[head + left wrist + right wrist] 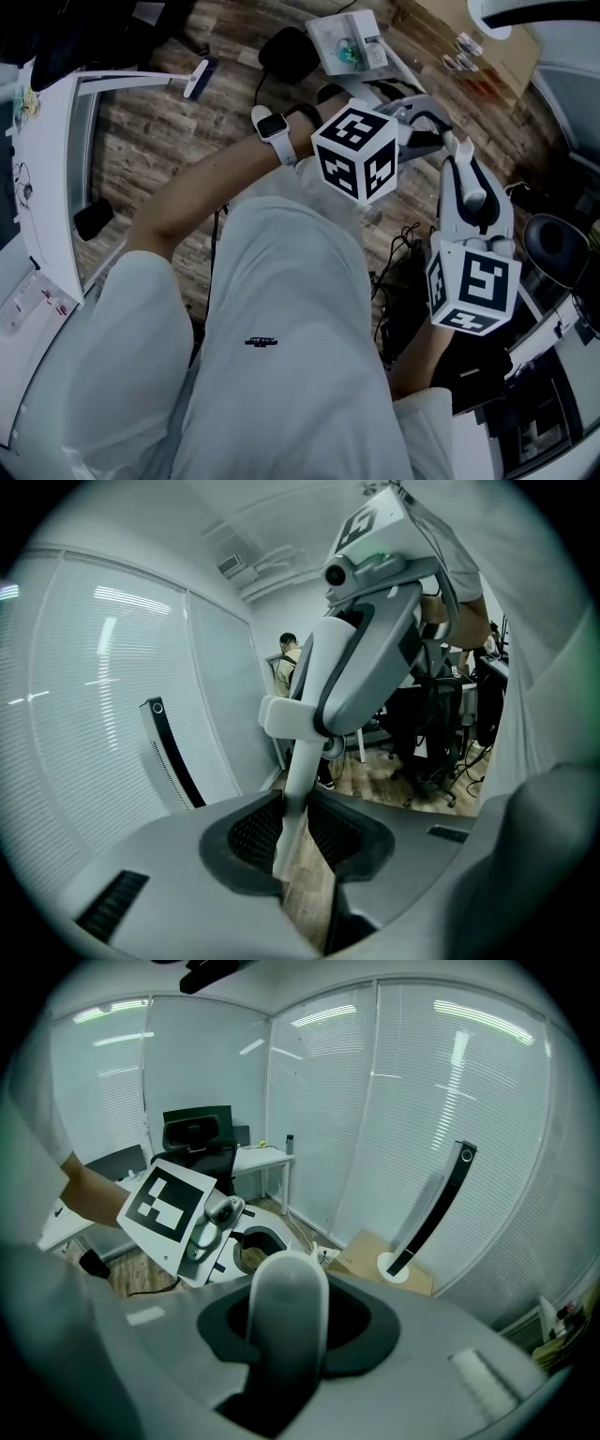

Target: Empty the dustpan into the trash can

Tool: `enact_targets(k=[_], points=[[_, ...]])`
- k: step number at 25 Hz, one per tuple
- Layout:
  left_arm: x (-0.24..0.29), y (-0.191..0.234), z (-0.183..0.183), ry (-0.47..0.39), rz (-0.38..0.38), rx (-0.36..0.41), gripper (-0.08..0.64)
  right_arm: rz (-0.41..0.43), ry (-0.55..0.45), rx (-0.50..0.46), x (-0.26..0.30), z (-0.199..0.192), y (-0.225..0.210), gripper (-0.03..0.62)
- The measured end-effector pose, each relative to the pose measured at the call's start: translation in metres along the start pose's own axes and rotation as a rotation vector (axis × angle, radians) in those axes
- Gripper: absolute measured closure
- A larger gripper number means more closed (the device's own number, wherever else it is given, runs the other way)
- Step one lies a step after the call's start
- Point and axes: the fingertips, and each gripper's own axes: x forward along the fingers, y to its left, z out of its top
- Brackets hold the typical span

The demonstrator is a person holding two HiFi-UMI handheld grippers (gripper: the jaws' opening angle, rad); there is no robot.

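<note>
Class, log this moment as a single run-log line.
left tool: shut on white bar | right tool: shut on rounded handle | below: wood floor

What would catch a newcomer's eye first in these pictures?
Most likely the two black-and-white marker cubes at the middle and lower right of the head view, one on the left gripper, one on the right gripper, above the person's white trousers. Close up, the right gripper's jaws clamp a pale rounded handle, and the left gripper's pinch a thin white stick, with window blinds behind.
</note>
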Motion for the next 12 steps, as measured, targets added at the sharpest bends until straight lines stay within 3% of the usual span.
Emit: enact_targets(k=[12], points=[[-0.054, 0.015, -0.052, 0.067, 0.1, -0.054, 0.469, 0.073, -0.046, -0.09, 0.039, 0.025, 0.059, 0.476]])
